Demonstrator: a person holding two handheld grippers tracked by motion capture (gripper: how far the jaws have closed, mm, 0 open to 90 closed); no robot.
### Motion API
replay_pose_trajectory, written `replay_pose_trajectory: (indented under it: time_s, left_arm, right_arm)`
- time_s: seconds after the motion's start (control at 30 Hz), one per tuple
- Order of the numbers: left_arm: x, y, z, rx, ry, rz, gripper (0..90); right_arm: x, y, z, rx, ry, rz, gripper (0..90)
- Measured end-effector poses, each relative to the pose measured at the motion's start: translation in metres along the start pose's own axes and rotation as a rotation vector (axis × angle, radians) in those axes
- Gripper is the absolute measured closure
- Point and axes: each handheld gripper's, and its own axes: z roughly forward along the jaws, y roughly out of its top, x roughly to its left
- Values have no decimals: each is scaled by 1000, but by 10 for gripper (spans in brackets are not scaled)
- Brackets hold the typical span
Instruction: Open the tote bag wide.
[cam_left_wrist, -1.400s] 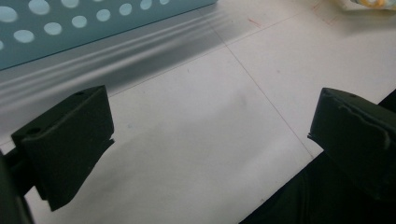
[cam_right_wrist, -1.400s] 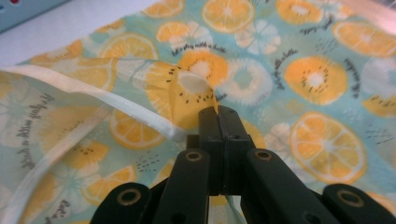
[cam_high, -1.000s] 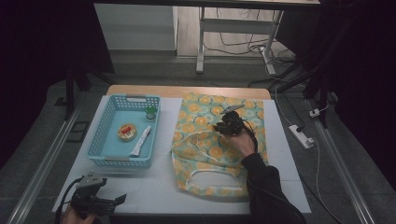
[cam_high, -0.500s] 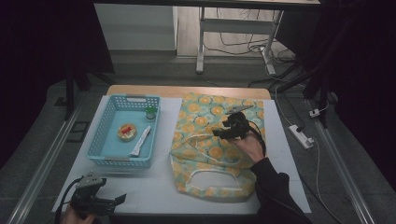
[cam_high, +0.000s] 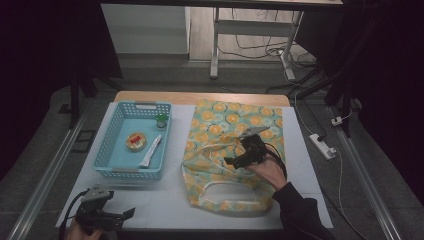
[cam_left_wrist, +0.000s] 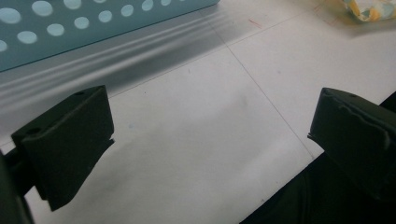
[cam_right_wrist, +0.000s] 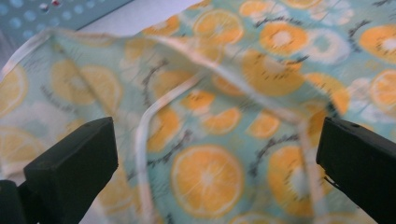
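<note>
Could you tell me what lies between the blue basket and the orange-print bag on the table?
Nothing does: in the high view, a bare strip of white tabletop separates the blue basket from the orange-print bag.

The small items in the blue basket (cam_high: 115, 149) cannot be identified from the high view, and the orange-print bag (cam_right_wrist: 219, 140) is blurred in the right gripper view.
</note>
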Motion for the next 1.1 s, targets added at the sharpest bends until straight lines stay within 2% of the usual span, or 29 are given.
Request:
replay_pose_trajectory:
  time_s: [0.23,0.4,0.53,0.6,0.7,0.73,0.87,1.0,1.1]
  left_arm:
    - [0,0,0,-1,-1,3,0]
    - [0,0,0,-1,-1,3,0]
    - [0,0,0,-1,-2,4,0]
    - [0,0,0,-1,-3,3,0]
    - [0,0,0,1,-3,5,0]
    - [0,0,0,2,-3,6,0]
    - [-1,0,0,6,2,8,0]
    - [-1,0,1,8,3,10,0]
    - [-1,0,1,10,4,9,0]
  right_arm:
    - [16,-20,5,64,-1,-43,0]
    - [18,-32,14,100,-3,-39,0]
    - [21,-39,21,132,-4,-60,0]
    - [23,-42,25,134,5,-72,0]
    - [26,-43,27,132,-11,-120,0]
    - [26,-43,27,128,-9,-121,3]
    - [27,-43,24,108,-9,-133,169]
    - [35,-43,19,107,19,-172,406]
    - [38,-42,18,111,32,-182,515]
